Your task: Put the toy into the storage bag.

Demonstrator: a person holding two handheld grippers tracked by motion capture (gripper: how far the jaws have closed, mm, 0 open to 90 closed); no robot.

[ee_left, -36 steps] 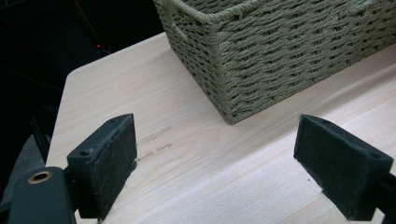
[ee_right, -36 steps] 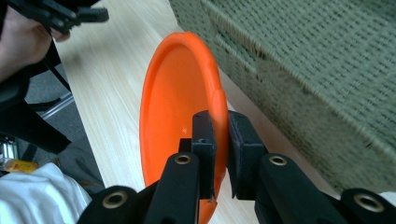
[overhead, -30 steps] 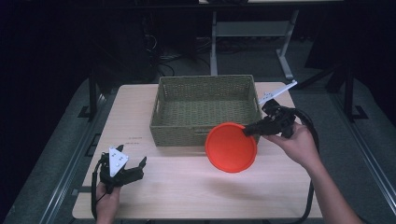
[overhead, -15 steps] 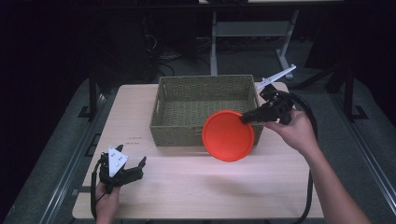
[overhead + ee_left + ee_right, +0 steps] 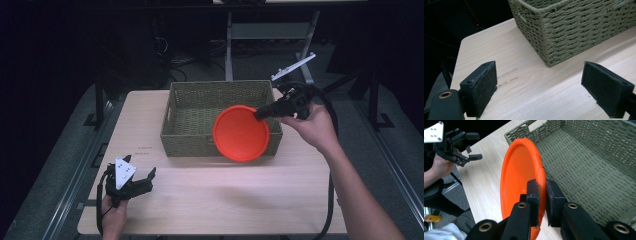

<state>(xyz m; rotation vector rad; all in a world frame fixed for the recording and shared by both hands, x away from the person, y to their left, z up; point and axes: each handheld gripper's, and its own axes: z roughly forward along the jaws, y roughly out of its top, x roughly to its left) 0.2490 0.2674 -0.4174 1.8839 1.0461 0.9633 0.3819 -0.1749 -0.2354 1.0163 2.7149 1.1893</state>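
An orange plate point(image 5: 241, 133) hangs tilted on edge over the front right rim of the woven green basket point(image 5: 190, 140). My right gripper point(image 5: 261, 114) is shut on the plate's right rim. In the right gripper view the two pads pinch the rim of the plate point(image 5: 520, 173), with the basket's woven floor point(image 5: 584, 167) beyond it. My left gripper point(image 5: 145, 181) rests at the table's front left corner, open and holding nothing. Its pads point(image 5: 482, 86) stand wide apart over bare wood, facing a corner of the basket point(image 5: 574, 30).
The light wooden table point(image 5: 220, 200) has free room in front of the basket and to its left. Metal stand legs point(image 5: 230, 35) and cables lie on the dark floor behind the table. Dark floor surrounds the table edges.
My right gripper has lifted the orange plate up and back toward the basket, so the plate now overlaps the basket's front right rim. The left gripper has stayed put.
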